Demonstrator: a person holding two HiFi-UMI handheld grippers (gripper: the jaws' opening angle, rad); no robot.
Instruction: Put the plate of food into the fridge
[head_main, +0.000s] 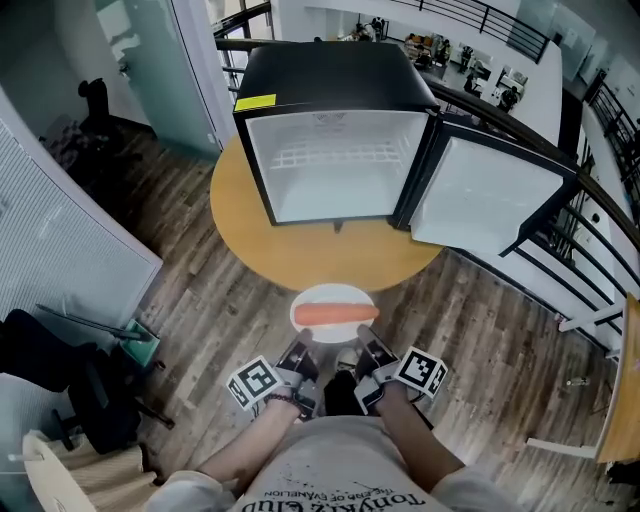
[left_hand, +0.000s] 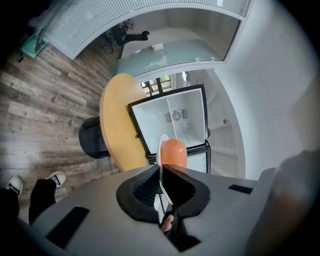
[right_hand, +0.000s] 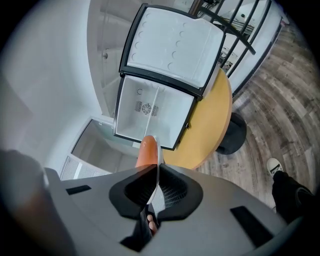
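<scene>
- Wood planks cover the floor (head_main: 190, 300), and a round table (head_main: 300, 255) stands on it.
- On the table, toward its far edge, sits a small black fridge (head_main: 330, 70).
- Its door (head_main: 495, 195) is swung wide open to the right, so that job is done.
- Inside, the fridge looks white and bare, with one wire shelf (head_main: 335, 157) near the top.
- A white plate (head_main: 335, 294) is up in the air, just off the near edge of the table.
- One long orange piece of food (head_main: 335, 314) lies across the plate.
- The left gripper (head_main: 300, 355) pinches the plate's near rim on the left side, jaws squeezed tight on it.
- The right gripper (head_main: 372, 352) pinches the near rim on the right side the same way.
- So the plate is picked up and faces the open fridge, but it is not inside yet.
- I think what is left is to carry it over the table, slide it in flat so the food does not roll, let go, and maybe shut the door.
</scene>
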